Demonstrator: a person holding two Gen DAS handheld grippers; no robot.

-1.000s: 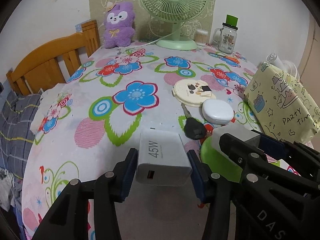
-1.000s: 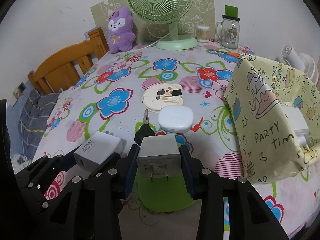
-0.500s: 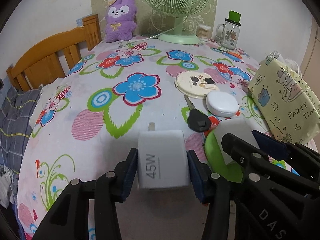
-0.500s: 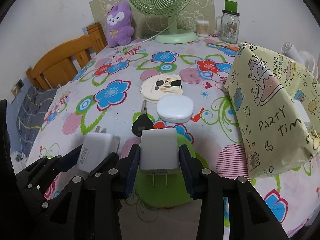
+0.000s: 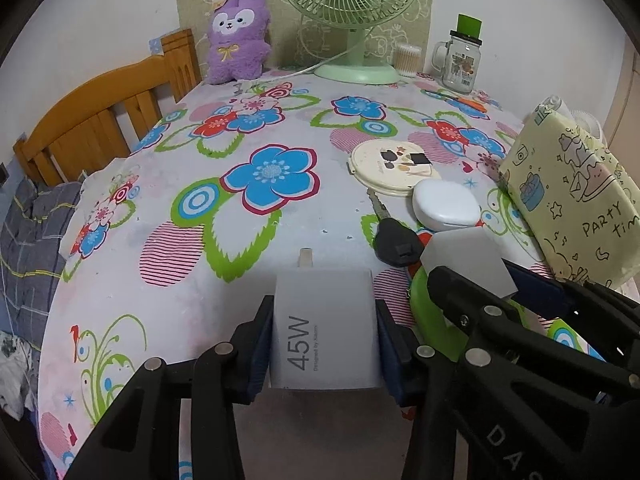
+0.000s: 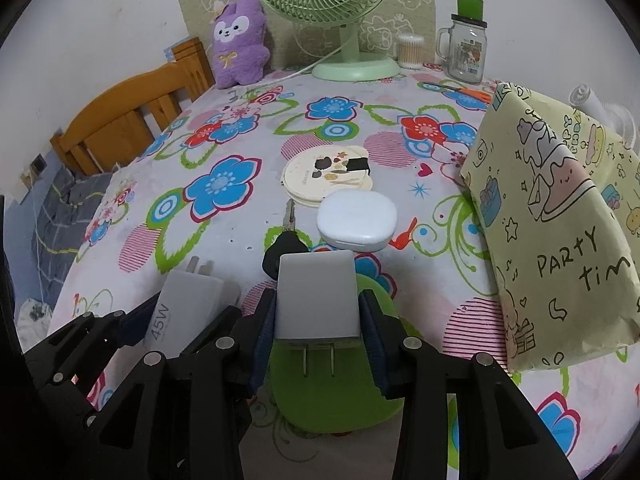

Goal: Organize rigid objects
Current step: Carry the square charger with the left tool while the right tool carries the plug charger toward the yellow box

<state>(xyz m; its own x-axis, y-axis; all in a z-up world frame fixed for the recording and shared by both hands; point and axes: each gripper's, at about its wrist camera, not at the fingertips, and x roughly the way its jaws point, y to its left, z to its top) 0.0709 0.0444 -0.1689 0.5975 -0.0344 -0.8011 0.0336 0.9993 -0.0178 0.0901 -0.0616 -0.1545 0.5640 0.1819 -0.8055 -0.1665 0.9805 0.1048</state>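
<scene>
A white, boxy plastic wall charger printed "45W" (image 5: 324, 330) sits clamped between the blue pads of the left gripper (image 5: 324, 344), label up and its metal prongs pointing away toward the flowered tablecloth (image 5: 256, 216); the jaws have just been closing, the charger between them throughout. A second ago the same charger showed its port end to the camera; it now lies turned, prongs forward. To the right, the right gripper (image 6: 318, 320) is closed on a smaller plain white plug adapter (image 6: 316, 296), prongs pointing back toward the camera, held over a bright green round dish (image 6: 332, 392) at the table's near edge. A second earlier that adapter stood more upright with its prongs facing the lens; it is now tipped flatter. Just beyond the green dish lie a black-headed key (image 6: 285, 250), a white rounded earbud case (image 6: 356, 220) and a cream round lid (image 6: 326, 178). Right of the dish leans a pale yellow gift-wrapped parcel lettered "Party time" (image 6: 556, 216). Far beyond the dish, a green desk fan (image 6: 340, 4) stands against the wall.
</scene>
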